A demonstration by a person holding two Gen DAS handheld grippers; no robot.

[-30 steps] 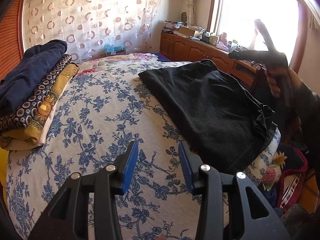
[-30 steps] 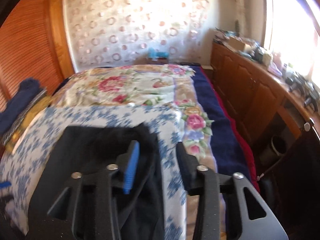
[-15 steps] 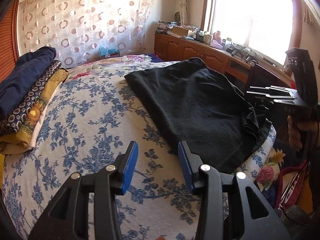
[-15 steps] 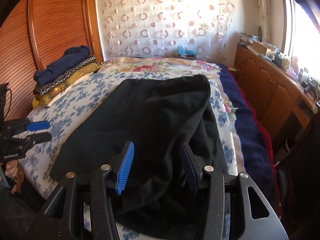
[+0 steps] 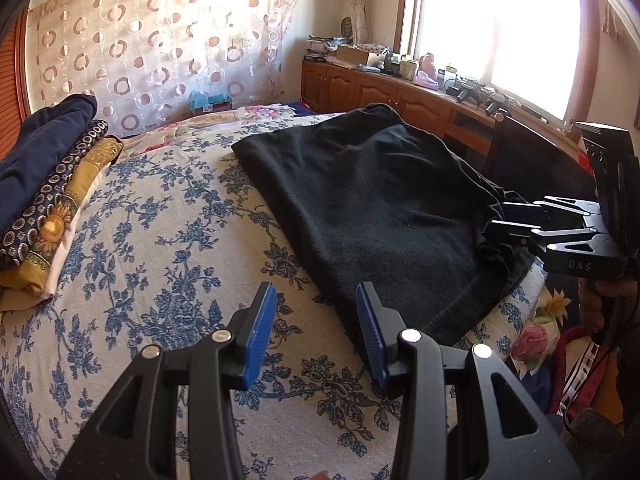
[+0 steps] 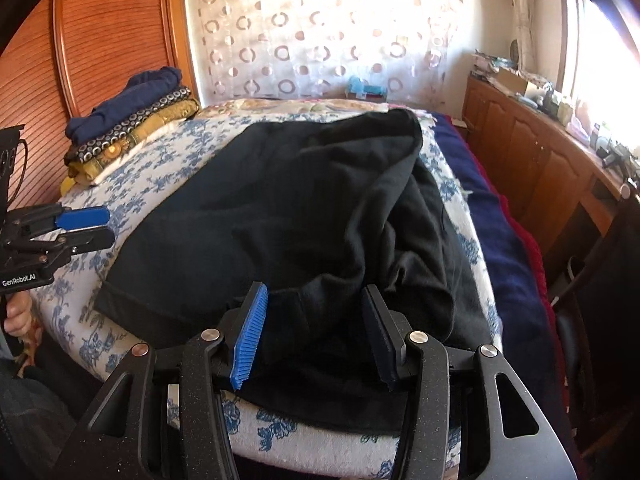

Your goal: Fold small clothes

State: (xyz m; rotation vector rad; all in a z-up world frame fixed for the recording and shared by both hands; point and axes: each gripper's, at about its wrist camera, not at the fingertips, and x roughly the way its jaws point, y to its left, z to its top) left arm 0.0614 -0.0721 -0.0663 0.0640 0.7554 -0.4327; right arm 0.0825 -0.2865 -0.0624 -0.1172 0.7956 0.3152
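i see no box or basket holding clothes on the bed; the finished pieces sit as a folded stack (image 5: pixel 48 184) near the wooden headboard (image 6: pixel 108 40). the black garment (image 5: pixel 372 216) lies spread on the blue-flowered bedspread (image 5: pixel 152 264), bunched at its near right edge. my left gripper (image 5: pixel 316 320) hangs over bare bedspread just beside the garment's hem, jaws apart, nothing between them. my right gripper (image 6: pixel 316 320) sits low at the rumpled edge with cloth between its parted pads; i can't tell whether they press on it. beyond the bed, a circle-patterned curtain (image 5: pixel 160 36), a cluttered wooden cabinet (image 5: pixel 400 92) and a bright window (image 5: pixel 496 28).
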